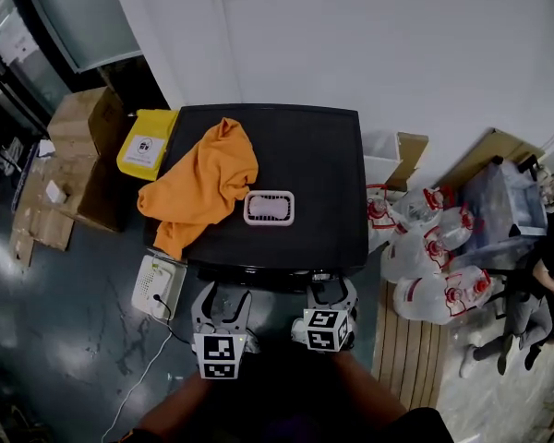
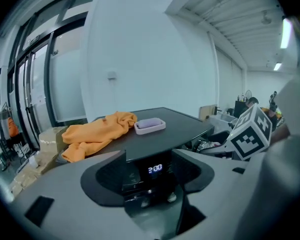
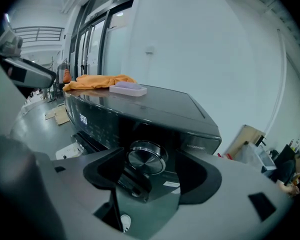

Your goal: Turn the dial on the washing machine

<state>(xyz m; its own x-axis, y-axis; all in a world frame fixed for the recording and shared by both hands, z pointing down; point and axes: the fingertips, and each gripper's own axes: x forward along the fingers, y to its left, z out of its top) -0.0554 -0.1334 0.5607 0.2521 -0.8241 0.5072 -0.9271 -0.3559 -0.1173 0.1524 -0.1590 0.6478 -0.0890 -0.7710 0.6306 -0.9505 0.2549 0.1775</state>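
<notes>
- At the washing machine (image 1: 319, 169) front, the right claw (image 3: 151, 178) is spread wide around the dial (image 3: 146, 157), ready to pinch it.
- Beside it, the left claw (image 2: 150, 179) is spread apart too, holding nothing.

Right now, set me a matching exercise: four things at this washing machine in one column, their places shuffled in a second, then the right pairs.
Things
1. orange cloth
2. pink tray
3. dial
4. yellow container

Places
A. on the front panel, framed by the open right claw
B. beside the washing machine, at its left rear corner
C. flat on the machine's top, near the front edge
D. draped over the left part of the machine's top

Pairs: 1-D, 2-C, 3-A, 4-B
</notes>
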